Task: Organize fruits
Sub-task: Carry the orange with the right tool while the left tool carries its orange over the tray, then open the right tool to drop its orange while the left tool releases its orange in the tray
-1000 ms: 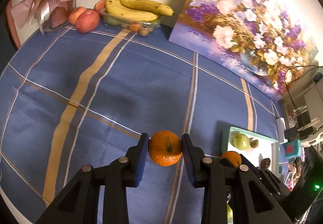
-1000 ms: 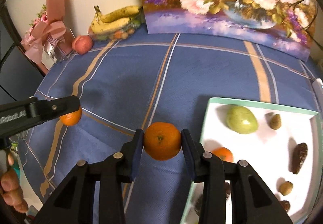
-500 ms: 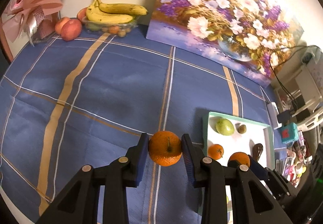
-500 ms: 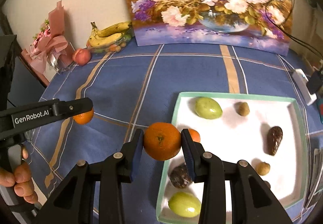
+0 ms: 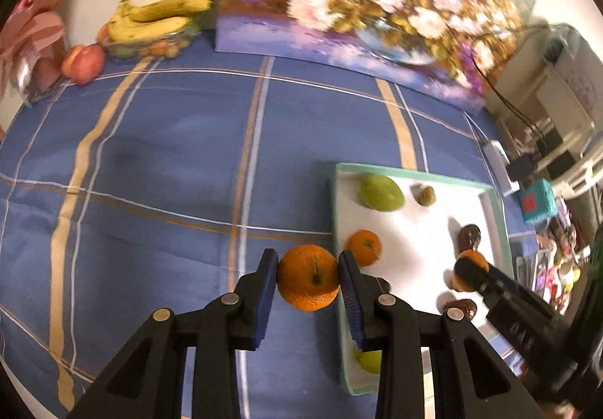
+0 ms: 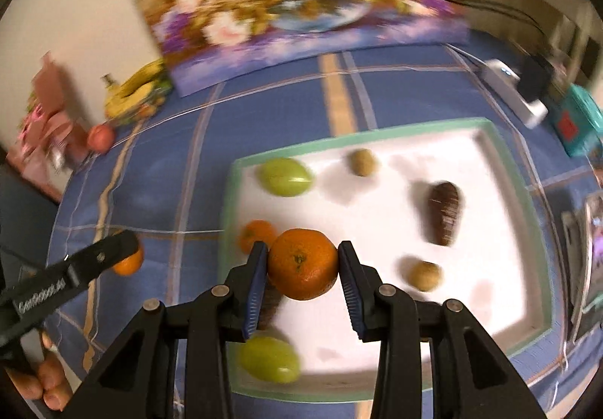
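Two oranges are hanging in the air at once, one in each gripper, and that is where the trouble could start. The tray (image 6: 520,200) is already holding a small orange (image 6: 253,235), two green fruits, some small brown fruits and a dark brown fruit (image 6: 444,212), so free white floor is limited. If the right gripper (image 6: 302,264) is letting go directly above the small orange or the dark piece half hidden under its left finger, the round fruit is likely to be rolling off it, knocking a neighbour, or bumping the low green rim. The left gripper (image 5: 308,282) is hovering over the blue checked cloth (image 5: 158,140) just beside the tray's near-left edge; releasing there would be dropping its orange (image 5: 308,277) on the cloth, or on the rim, where it could be rolling away. Both tools are also crowding the same corner, so they may be clashing over the tray.

The left gripper is clamping its orange between both blue pads, jaws only as wide as the fruit. The right gripper is gripping its own orange (image 6: 302,263) likewise, pads pressing either side, the fruit hanging above the tray's left part, not touching the floor.
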Tool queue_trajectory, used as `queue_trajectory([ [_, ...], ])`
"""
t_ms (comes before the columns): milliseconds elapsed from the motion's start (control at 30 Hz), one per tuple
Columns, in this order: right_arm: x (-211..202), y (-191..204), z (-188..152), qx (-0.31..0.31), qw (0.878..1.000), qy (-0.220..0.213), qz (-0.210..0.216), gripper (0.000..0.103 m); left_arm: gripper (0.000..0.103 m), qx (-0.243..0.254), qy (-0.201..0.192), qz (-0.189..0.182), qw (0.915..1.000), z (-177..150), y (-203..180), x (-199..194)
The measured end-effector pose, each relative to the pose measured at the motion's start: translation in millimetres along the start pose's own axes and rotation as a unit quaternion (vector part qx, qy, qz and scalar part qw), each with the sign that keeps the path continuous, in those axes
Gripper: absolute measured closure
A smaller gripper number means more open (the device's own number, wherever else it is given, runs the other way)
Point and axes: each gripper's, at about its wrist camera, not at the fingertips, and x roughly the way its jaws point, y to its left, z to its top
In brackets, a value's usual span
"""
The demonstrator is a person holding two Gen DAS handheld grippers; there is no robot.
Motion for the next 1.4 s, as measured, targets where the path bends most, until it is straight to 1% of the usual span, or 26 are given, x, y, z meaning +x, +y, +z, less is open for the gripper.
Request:
queue_trajectory([
  [100, -3, -25, 1, 0.028, 0.999, 0.000, -0.020, 0.063, 0.068, 0.019, 0.005, -0.004, 0.9998, -4, -16, 6],
  [367, -10, -70, 5, 0.073, 0.997, -0.005, -0.035, 0.063, 0.068, 0.071, 0.016, -0.017, 0.9972, -13, -57, 29],
  [600, -7, -82, 8, 0.082, 0.996, -0.003, -0.040, 0.063, 0.068, 0.104, 0.020, -0.017, 0.9942, -14, -77, 52],
  [733, -1, -86, 10, 0.078, 0.995, 0.004, -0.057, 0.063, 0.068, 0.117, 0.021, -0.015, 0.9928, -14, -84, 62],
  [967, 18, -98, 6, 0.082, 0.993, 0.040, -0.077, 0.063, 0.068, 0.120, 0.031, -0.012, 0.9922, -16, -90, 79],
  [1133, 27, -103, 2, 0.086, 0.991, 0.058, -0.079, 0.063, 0.068, 0.127, 0.031, -0.007, 0.9914, -17, -94, 83],
  [1400, 34, -107, -3, 0.091, 0.990, 0.071, -0.078, 0.063, 0.068, 0.119, 0.050, -0.005, 0.9917, -20, -90, 95],
])
